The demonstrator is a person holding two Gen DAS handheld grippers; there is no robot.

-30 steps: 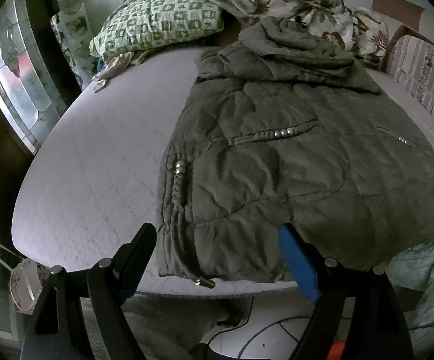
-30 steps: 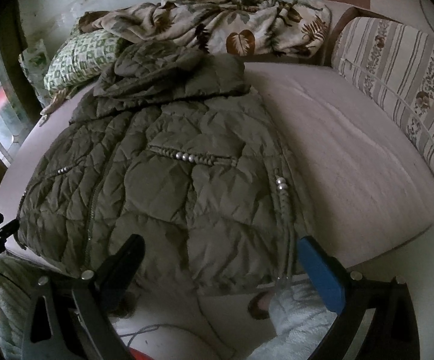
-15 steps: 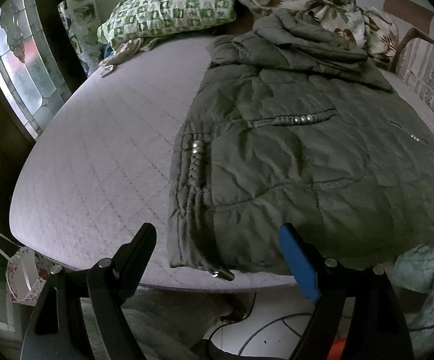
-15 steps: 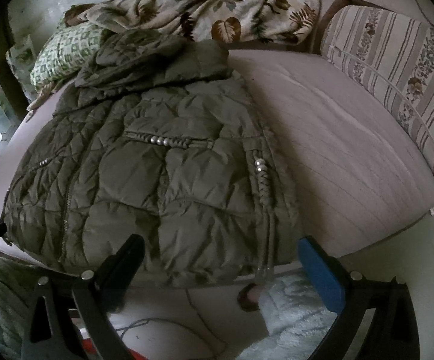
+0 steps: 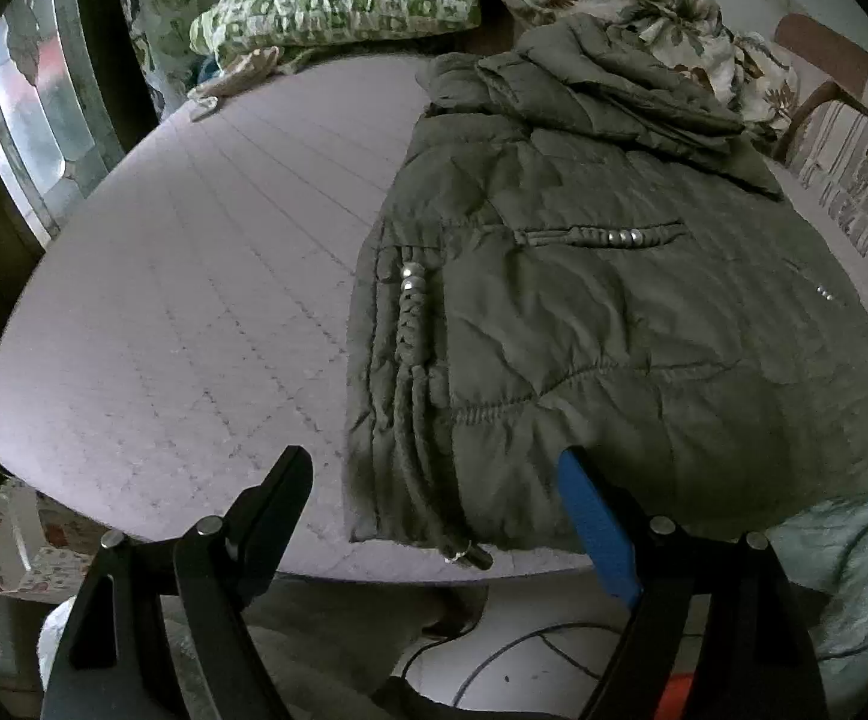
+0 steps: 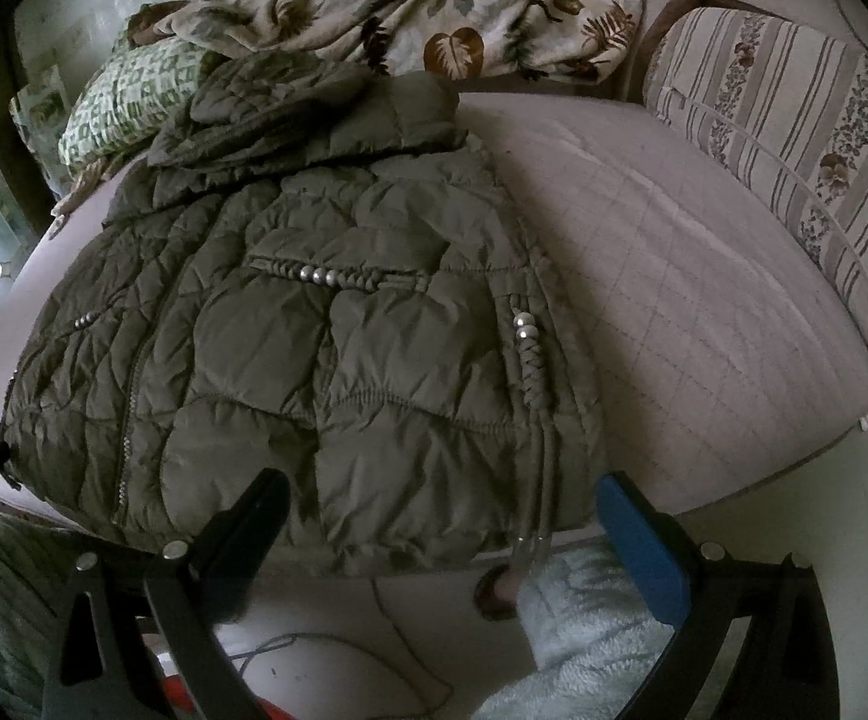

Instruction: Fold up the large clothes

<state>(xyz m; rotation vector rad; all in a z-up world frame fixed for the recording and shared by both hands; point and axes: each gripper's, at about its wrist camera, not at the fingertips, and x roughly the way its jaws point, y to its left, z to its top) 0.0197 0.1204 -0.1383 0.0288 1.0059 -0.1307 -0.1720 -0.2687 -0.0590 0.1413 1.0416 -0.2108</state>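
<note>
An olive quilted jacket (image 5: 613,312) lies flat on my bed (image 5: 182,312), hood bunched toward the pillow (image 5: 338,0) and blanket (image 6: 422,24), hem hanging just over the near edge. Its puffy panels are creased; braided cords with silver beads run across the chest and down one side. My left gripper (image 5: 434,468) and right gripper (image 6: 442,492) both stand wide over the hem corners, holding nothing.

Quilted pale bed (image 5: 182,312) with olive padded jacket (image 5: 613,324), green-checked pillow (image 5: 338,0) and leaf-print blanket (image 6: 434,30).
</note>
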